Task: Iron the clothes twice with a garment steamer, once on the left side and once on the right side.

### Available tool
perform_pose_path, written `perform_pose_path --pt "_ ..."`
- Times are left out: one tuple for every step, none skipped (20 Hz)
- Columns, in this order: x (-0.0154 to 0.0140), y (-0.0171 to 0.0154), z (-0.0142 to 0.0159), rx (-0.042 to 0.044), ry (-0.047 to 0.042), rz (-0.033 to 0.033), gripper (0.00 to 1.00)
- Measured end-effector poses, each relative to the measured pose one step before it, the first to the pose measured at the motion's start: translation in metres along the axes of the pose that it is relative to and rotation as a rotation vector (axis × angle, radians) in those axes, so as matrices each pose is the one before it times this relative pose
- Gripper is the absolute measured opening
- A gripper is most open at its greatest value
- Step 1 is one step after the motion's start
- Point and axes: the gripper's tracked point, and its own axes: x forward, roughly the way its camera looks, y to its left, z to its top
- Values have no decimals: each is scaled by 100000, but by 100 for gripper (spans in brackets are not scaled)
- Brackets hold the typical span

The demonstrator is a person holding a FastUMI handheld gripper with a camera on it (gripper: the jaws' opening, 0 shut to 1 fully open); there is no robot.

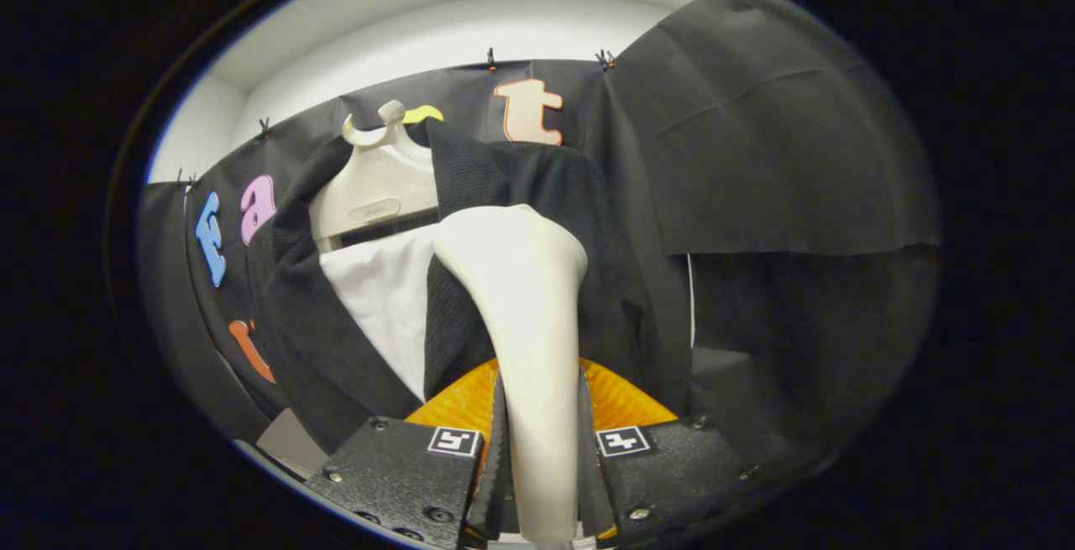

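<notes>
Steamer (525, 315), a smooth cream plastic body with a narrow neck that flares to a broad, rounded head, is held upright between the fingers of the tool (537, 470). Both fingers are pressed against the neck from either side, so the tool is closed narrowly on the steamer. Ridged, toothed pads (497, 458) are seen along the inner faces of the fingers, and a ribbed orange part (626, 403) is visible behind them on both sides of the neck.

Just beyond the steamer head, a dark garment (537, 189) of fine ribbed knit is hung on a pale plastic hanger (378, 185) with a curved hook. The head is set against the garment's front, near the edge of its right panel. The garment is open at the front, and a smooth white cloth (382, 298) is shown in the V-shaped gap between its two panels, below the hanger's moulded body. The left panel (323, 340) is of a coarser, matt weave and falls at a slant towards the fingers.

Behind the garment, the booth wall (781, 172) is draped in black cloth, pinned at its top edge by small clips (490, 55), with a plain white wall (504, 25) above.
</notes>
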Motion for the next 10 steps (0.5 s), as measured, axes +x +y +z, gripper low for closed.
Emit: perform_pose_path --pt "-2 -122 -533 -123 588 -625 38" --pt "-51 -81 -707 -254 977 -771 38" --pt "84 -71 -681 -219 820 -523 38" --pt "5 -203 -674 -362 741 -849 38" --pt "-23 -180 -706 -311 732 -743 38" --pt "-173 -311 -945 -95 1081 -687 38" --pt "39 -127 -672 -51 956 -405 38" --pt "95 -170 -749 -457 688 -759 38" --pt "-46 -91 -773 -604 672 -836 38" --pt "39 -81 -686 -646 672 -791 38"
